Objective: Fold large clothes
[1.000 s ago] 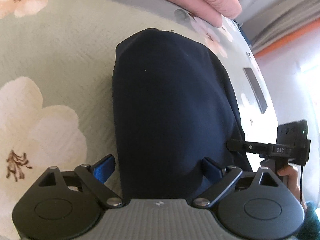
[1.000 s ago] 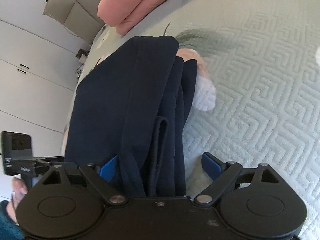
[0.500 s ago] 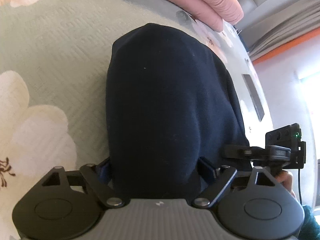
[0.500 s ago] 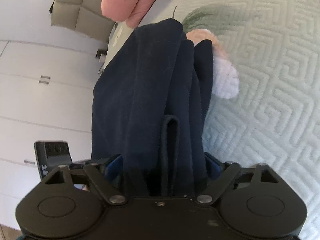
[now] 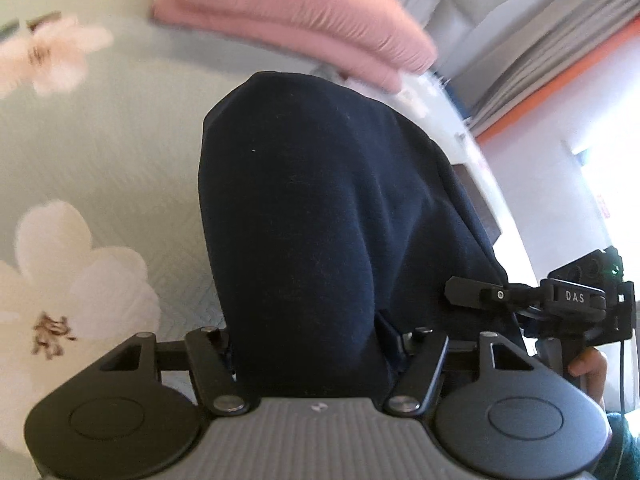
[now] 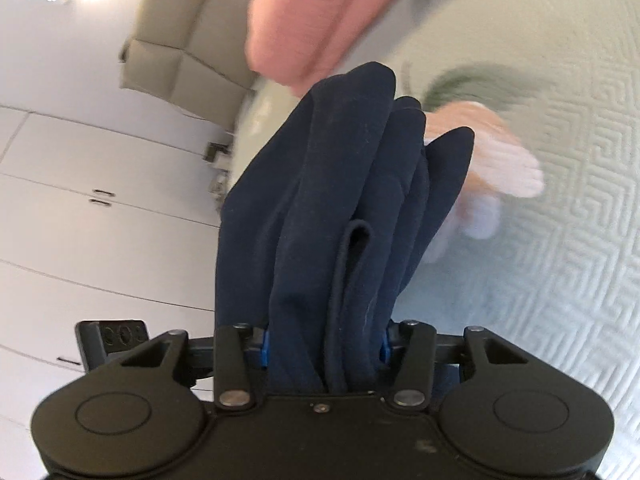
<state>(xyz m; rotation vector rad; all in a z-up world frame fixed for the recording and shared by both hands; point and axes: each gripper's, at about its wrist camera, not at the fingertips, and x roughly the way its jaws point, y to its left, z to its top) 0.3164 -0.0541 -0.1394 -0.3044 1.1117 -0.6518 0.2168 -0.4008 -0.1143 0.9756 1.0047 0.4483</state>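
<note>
The left gripper (image 5: pixel 310 350) is closed tight on a thick bundle of the navy garment (image 5: pixel 320 220), whose dark cloth swells up over the fingers and hides their pads almost wholly; only the black linkage arms show on either side. The right gripper (image 6: pixel 324 350) is likewise clamped on the same garment (image 6: pixel 332 208), here seen edge-on as several stacked folds with a looped hem in the middle, slivers of blue pad peeping out at each side of the cloth. The garment stands up from both grippers above the bed (image 5: pixel 100 152), whose pale green floral cover lies beneath; whether its far end touches the cover cannot be told, since the cloth blocks that part. Toward the head of the bed lies a pink quilt (image 5: pixel 288 20), blurred in both views and cut off by the frame edge. In the left wrist view, the right gripper's body (image 5: pixel 580 300) shows at the right edge, with part of a hand (image 5: pixel 592 372) gripping its handle, mostly hidden.
</note>
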